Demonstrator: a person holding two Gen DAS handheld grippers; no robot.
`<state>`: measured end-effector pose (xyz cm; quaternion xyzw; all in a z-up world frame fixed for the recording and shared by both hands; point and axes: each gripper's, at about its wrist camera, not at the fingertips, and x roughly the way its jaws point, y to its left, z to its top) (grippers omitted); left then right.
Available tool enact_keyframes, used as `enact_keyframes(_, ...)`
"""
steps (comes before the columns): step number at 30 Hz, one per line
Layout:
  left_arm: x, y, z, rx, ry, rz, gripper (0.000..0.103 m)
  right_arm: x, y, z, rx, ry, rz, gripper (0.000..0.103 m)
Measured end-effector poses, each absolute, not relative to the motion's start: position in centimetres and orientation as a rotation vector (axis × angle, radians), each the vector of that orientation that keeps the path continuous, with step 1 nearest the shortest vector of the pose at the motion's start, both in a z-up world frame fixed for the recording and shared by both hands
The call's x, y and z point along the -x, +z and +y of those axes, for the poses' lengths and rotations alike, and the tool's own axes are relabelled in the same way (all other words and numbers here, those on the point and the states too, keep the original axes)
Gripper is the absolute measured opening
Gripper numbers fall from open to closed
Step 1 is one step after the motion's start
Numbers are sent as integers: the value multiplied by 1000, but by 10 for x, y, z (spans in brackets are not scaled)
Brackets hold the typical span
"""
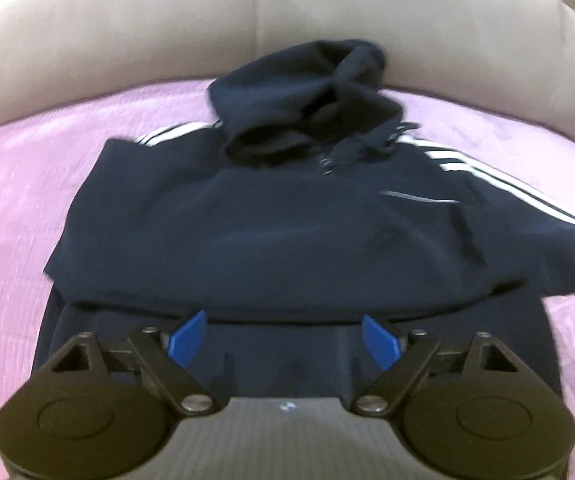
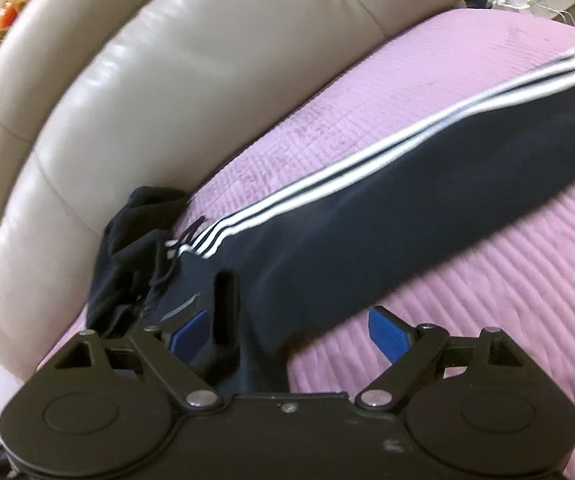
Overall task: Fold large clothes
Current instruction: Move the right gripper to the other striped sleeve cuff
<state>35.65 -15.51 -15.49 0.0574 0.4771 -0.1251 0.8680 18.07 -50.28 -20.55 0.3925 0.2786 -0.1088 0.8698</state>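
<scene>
Both claws, left (image 1: 285,332) and right (image 2: 289,330), gape over the hoodie (image 1: 271,216).

- I am working in a home bedroom.
- Evidence: a bed under a pink quilted cover (image 1: 27,208), a padded beige headboard (image 1: 127,28), and a cluttered bedside table (image 2: 559,2).

The left gripper (image 1: 285,336) points steeply downward, its blue-padded fingers (image 1: 187,338) spread wide with nothing clamped between them. The right gripper (image 2: 287,334) tilts down at a shallower angle and is rolled to one side, its jaws likewise wide apart, the blue pads (image 2: 387,334) pressing on nothing.
</scene>
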Motion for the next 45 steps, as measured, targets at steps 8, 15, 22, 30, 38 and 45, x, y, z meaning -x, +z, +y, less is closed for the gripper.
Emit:
enact_keyframes(8,-375,-166,-143,-28,-209,1033,84,-111,-246,-502,-940,-385,560,103)
enact_keyframes(15,-356,-151,-153,-80,-289,1027,85,-98,-250,-504,-963,-359,538,103)
enact_keyframes(22,-340,-141,-148,-64,-297,1047,84,-77,-243,-481,-934,-347,584,103)
enact_keyframes(30,-323,-127,-117,-38,-299,1026,85,-66,-238,-478,-993,-370,622,103)
enact_keyframes(38,-342,-137,-84,131,-201,1082,85,-75,-238,-486,-958,-412,583,102)
enact_keyframes(45,-357,-143,-79,293,-202,1097,85,-86,-249,-550,-1103,-505,461,102)
